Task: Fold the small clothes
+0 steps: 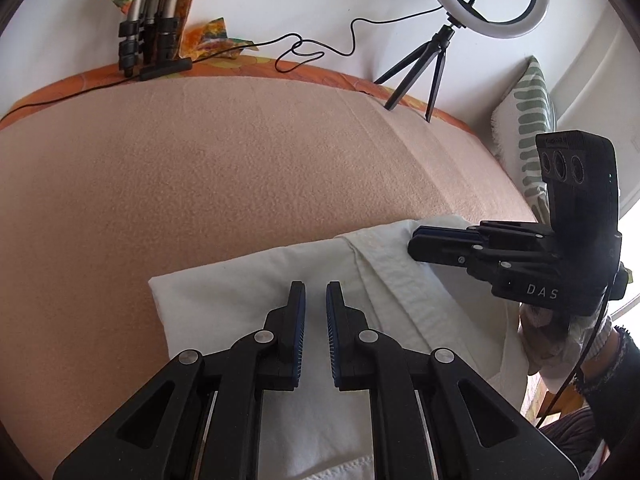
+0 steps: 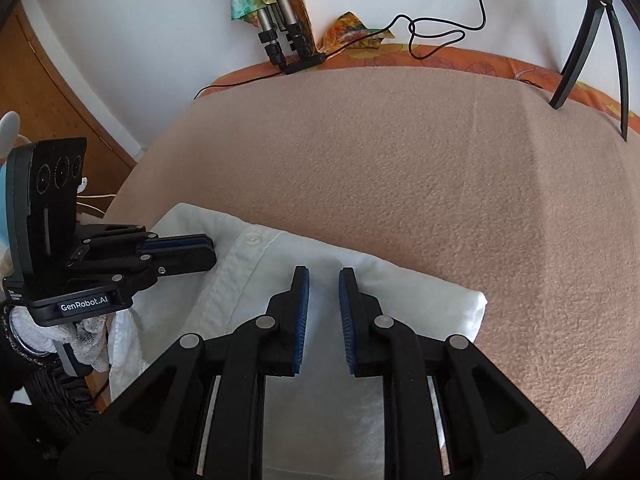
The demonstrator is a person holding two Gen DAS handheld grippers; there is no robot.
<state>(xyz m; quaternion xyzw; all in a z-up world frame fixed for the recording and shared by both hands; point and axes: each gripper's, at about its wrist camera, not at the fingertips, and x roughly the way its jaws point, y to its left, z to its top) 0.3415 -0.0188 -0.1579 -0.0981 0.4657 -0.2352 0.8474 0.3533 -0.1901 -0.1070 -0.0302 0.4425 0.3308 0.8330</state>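
Nearest, both tongs, left (image 1: pixel 316 286) and right (image 2: pixel 324 272), hover nearly closed and empty over the soft, light white shirt (image 2: pixel 320 268) lying on the blanket (image 2: pixel 400 168), best pinched at its folded edges.

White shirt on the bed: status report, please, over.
Left gripper and right gripper nearly shut, empty, over white shirt. Shirt partly folded on beige blanket. Tripod at far edge, clear.

Beyond the folded white shirt (image 1: pixel 248 300) we find the peach blanket (image 1: pixel 220 160) bare, with only the ring-light tripod (image 1: pixel 420 68), its looped cable (image 1: pixel 304 54) and folded stand legs (image 1: pixel 148 36) blocking the far edge.
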